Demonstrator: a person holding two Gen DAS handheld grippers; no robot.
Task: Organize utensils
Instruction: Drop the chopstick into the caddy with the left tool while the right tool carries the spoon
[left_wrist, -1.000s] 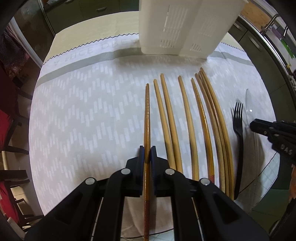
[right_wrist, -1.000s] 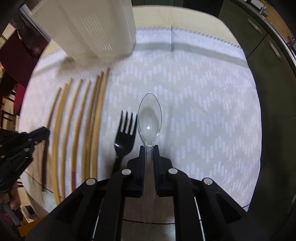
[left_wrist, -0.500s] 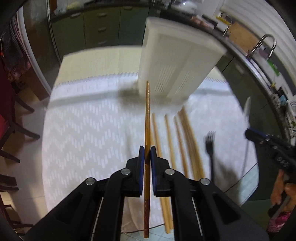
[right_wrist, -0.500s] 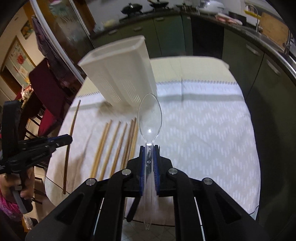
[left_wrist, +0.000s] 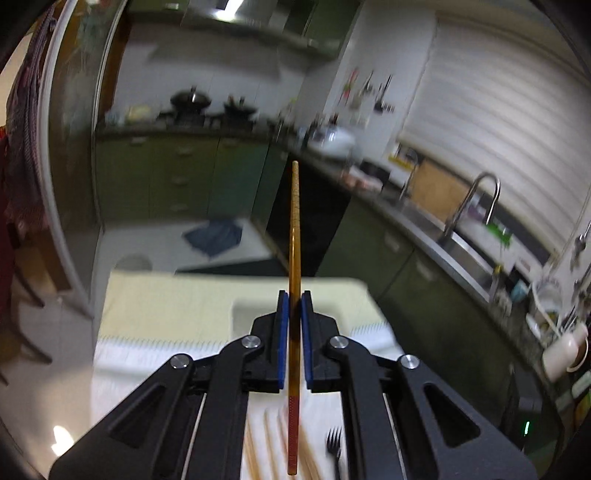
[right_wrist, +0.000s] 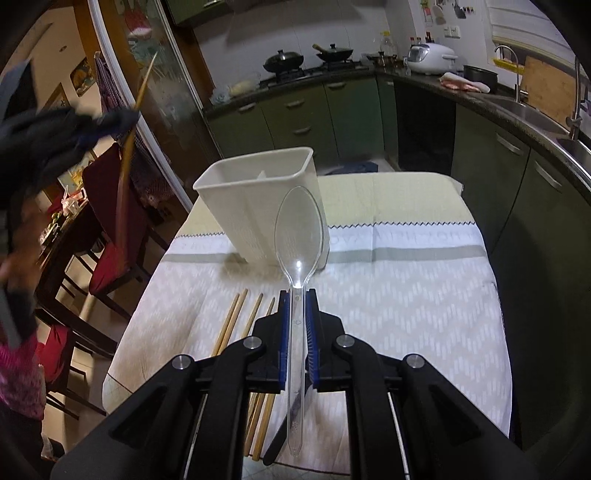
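Note:
My left gripper (left_wrist: 294, 306) is shut on a brown chopstick (left_wrist: 294, 229) and holds it high, tip up, above the table; it shows blurred at the left of the right wrist view (right_wrist: 125, 122). My right gripper (right_wrist: 296, 306) is shut on the handle of a clear plastic spoon (right_wrist: 298, 236), bowl forward, raised above the cloth. The white slotted utensil holder (right_wrist: 258, 199) stands open-topped at the far side of the cloth, just beyond the spoon. Several chopsticks (right_wrist: 231, 325) and a black fork (left_wrist: 334, 445) lie on the cloth.
The table has a white patterned cloth (right_wrist: 406, 295). Dark chairs with red cushions (right_wrist: 107, 206) stand to its left. Green kitchen cabinets (right_wrist: 306, 118) and a counter with a sink (left_wrist: 465, 229) run behind and to the right.
Both grippers have lifted their utensils off the cloth and risen. The left gripper has tilted sharply upward, so its view now shows the kitchen rather than the table.

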